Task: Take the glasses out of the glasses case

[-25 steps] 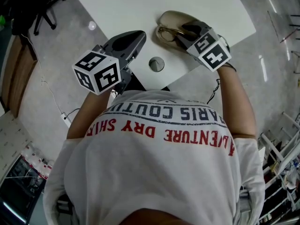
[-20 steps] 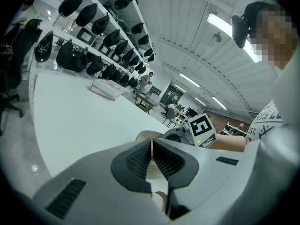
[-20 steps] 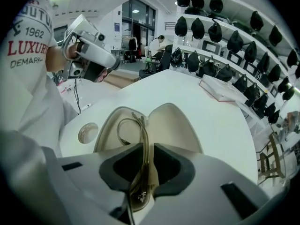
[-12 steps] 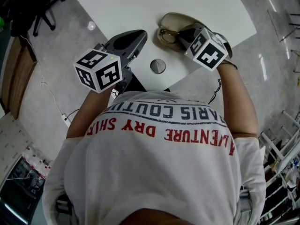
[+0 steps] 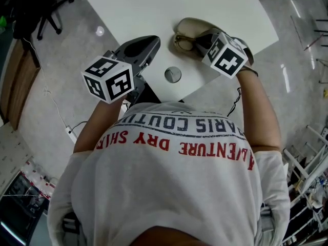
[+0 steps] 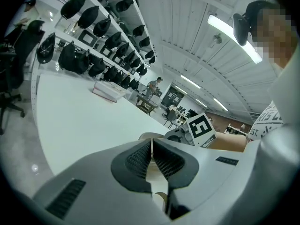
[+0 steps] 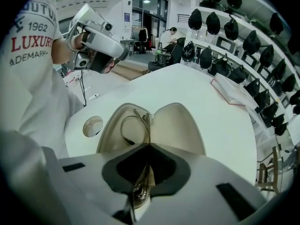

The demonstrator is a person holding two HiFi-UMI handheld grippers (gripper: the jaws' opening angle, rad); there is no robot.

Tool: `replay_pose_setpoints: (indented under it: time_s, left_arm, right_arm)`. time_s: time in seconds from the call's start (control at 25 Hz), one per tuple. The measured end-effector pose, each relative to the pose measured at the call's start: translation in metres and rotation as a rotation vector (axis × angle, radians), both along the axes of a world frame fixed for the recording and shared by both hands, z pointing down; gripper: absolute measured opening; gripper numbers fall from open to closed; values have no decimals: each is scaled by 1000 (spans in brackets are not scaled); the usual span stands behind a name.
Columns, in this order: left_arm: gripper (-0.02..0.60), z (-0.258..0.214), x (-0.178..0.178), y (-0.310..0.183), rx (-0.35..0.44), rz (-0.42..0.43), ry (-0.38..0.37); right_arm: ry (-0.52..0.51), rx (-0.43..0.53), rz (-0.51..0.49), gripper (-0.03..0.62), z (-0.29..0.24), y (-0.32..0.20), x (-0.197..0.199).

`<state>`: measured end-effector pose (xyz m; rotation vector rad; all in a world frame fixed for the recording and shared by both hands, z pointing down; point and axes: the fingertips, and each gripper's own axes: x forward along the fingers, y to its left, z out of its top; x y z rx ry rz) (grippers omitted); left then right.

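Observation:
A beige glasses case lies open on the white table. In it sit thin-framed glasses. My right gripper points steeply down into the case. In the right gripper view the jaws are shut on the frame of the glasses, near the open case's front edge. My left gripper hovers over the table's near edge, left of the case, shut with nothing between its pads.
A round cable cover is set in the table between the two grippers, also seen in the right gripper view. A flat box lies far across the table. Shelves of dark bags line the wall.
My right gripper has rolled a little over the case, its marker cube turning. The left gripper has stayed put.

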<state>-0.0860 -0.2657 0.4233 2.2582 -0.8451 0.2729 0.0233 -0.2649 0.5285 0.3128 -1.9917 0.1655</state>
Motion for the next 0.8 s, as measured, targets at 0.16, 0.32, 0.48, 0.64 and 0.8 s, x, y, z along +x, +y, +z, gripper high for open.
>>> replay_pose_setpoints:
  time_s: [0.16,0.32,0.48,0.64,0.8]
  left_arm:
    - [35,-4,-4,4,14,-19,1]
    - [35,-9,-5,10,27,-35,7]
    - [35,-17,-6,15,47,-46,15]
    - [35,-27,-4,24,74,-52,22]
    - [35,-40,-1,30,103,-52,29]
  right_arm:
    - [9,39,-9,34,-6,-2,0]
    - [7,100,13,32,-17,-7,4]
    - [-18,173,69,32,-37,-18,6]
    - [-59,243,119,32,-66,-18,11]
    - [-146,292,192,32,-101,-13,13]
